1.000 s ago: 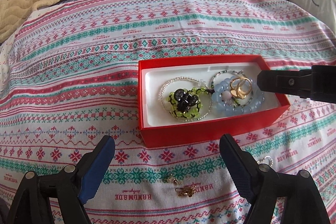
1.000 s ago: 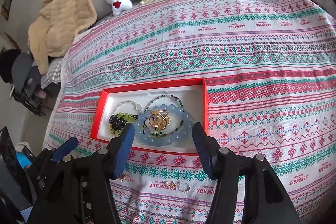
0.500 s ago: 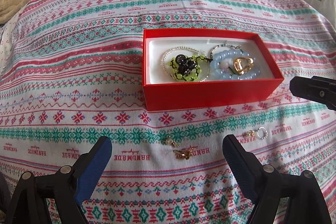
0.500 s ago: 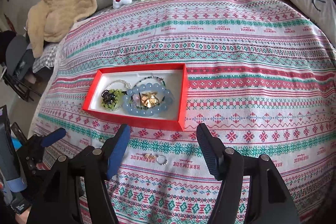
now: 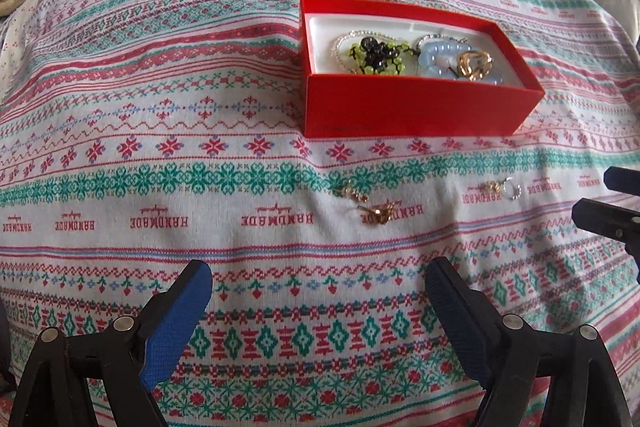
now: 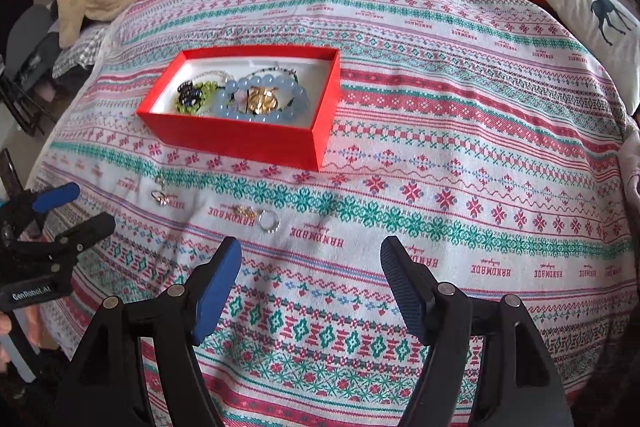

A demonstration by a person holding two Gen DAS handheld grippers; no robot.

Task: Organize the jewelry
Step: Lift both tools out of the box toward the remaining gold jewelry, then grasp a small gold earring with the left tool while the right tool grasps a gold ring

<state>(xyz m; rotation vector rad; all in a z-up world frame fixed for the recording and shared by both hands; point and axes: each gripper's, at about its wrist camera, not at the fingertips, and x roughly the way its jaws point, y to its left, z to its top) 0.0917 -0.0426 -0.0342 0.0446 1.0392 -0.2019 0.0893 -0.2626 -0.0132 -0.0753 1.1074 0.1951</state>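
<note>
Both claws hang empty over the bed: left claw (image 5: 318, 287) spread wide, right claw (image 6: 311, 259) apart, having just been opening. Loose earrings (image 5: 366, 203) lie at 12 o'clock from the left claw, a ring (image 6: 269, 220) at 11 from the right. Beyond both sits the red box (image 6: 240, 137), bracelets (image 6: 262, 99) inside.

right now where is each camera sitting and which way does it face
Left wrist: rides the left gripper, aimed steeply down over the patterned bedspread at the red box and loose gold earrings; own open blue-padded fingers show.
Right wrist: rides the right gripper, facing the same box from further right, silver ring ahead; own open fingers show.
Shared: box, loose pieces, and each sees the other gripper at its edge.
</note>
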